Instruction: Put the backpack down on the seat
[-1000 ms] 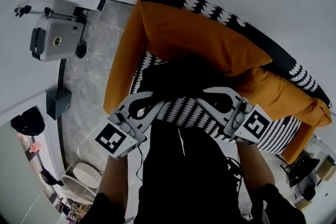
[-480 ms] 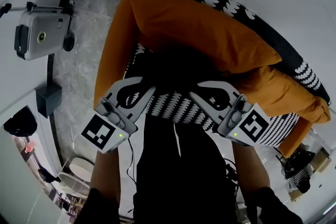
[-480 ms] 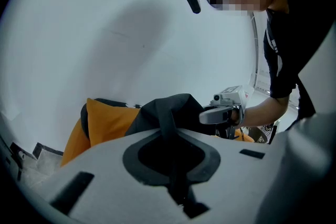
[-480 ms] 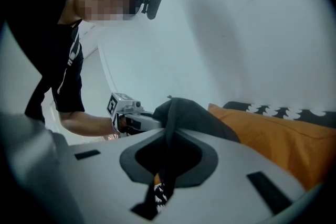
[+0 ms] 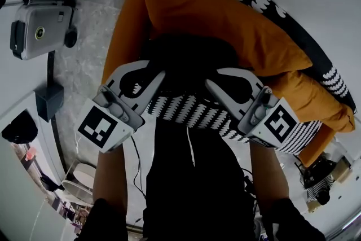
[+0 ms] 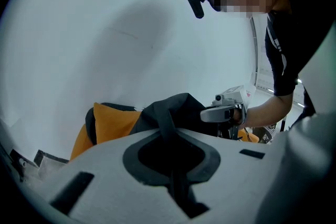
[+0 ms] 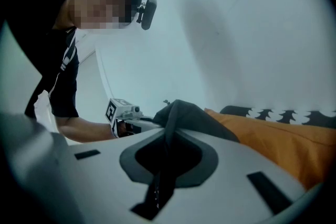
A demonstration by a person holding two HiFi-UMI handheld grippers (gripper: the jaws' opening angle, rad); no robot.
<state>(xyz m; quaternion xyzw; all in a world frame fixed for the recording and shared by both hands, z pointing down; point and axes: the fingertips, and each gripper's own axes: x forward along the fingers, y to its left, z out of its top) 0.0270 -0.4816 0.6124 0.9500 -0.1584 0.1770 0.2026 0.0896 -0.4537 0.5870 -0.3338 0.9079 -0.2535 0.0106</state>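
Observation:
The black backpack [image 5: 189,59] hangs just over the black-and-white patterned seat [image 5: 186,113] of an armchair, in front of its orange back cushion [image 5: 225,25]. My left gripper [image 5: 157,75] is shut on a black strap [image 6: 169,126] at the bag's left side. On the right side my right gripper [image 5: 212,84] is shut on another strap [image 7: 170,131]. In the left gripper view the bag's dark top [image 6: 181,107] rises past the jaws, with the right gripper [image 6: 223,113] beyond it. Whether the bag's bottom touches the seat is hidden.
Orange side cushions [image 5: 304,99] flank the seat. On the grey stone floor to the left stand a silver wheeled case [image 5: 39,31] and a small black box [image 5: 48,101]. White round objects [image 5: 79,189] lie lower left. A pale wall stands behind the chair.
Both grippers have come down a little with the backpack, closer to the seat. Their hold on the straps is unchanged.

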